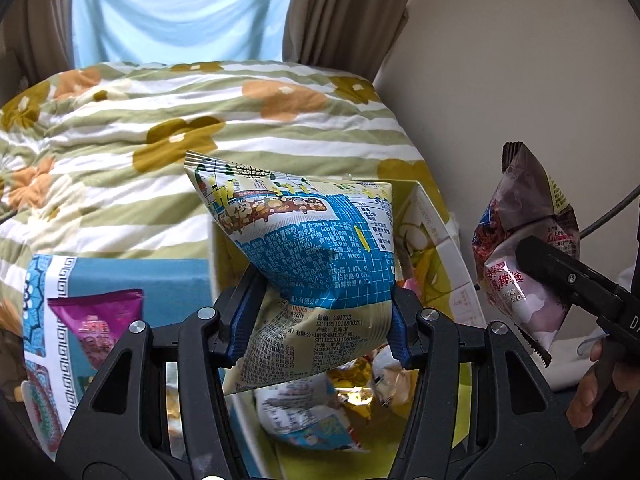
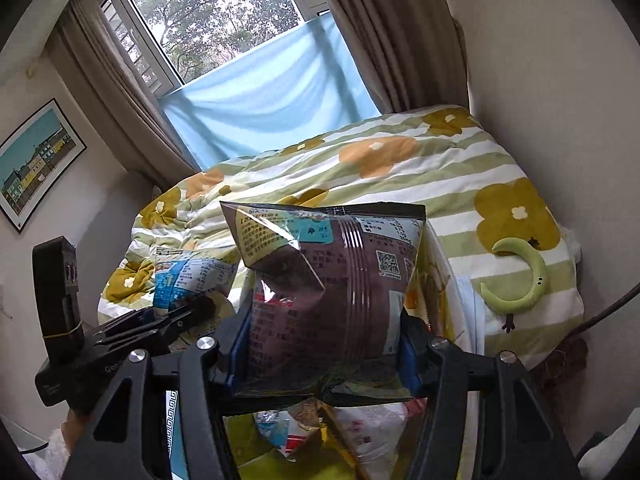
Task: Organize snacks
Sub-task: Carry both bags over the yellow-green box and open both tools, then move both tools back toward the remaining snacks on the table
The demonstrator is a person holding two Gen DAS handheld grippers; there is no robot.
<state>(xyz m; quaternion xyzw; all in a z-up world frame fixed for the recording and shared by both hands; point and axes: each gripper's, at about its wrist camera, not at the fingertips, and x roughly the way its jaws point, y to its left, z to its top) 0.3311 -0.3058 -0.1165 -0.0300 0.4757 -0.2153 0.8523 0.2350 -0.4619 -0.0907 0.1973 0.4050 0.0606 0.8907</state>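
My left gripper (image 1: 320, 320) is shut on a blue-and-white snack bag (image 1: 316, 248), its blue pads pressing the bag's lower half. The bag hangs over a white box (image 1: 444, 236) with a yellow inside, where several snack packets (image 1: 320, 412) lie. My right gripper (image 2: 320, 352) is shut on a dark maroon snack bag (image 2: 332, 292), held above the same box's packets (image 2: 328, 432). In the left wrist view the right gripper (image 1: 532, 280) shows at the right edge with that maroon bag (image 1: 524, 240). The left gripper's bag (image 2: 192, 276) appears at the left of the right wrist view.
A blue patterned box (image 1: 80, 312) with a purple packet (image 1: 102, 320) stands left of the white box. Behind is a bed with a green-striped flowered quilt (image 1: 200, 120). A green crescent plush (image 2: 520, 276) lies on the quilt. A wall is to the right, a window behind.
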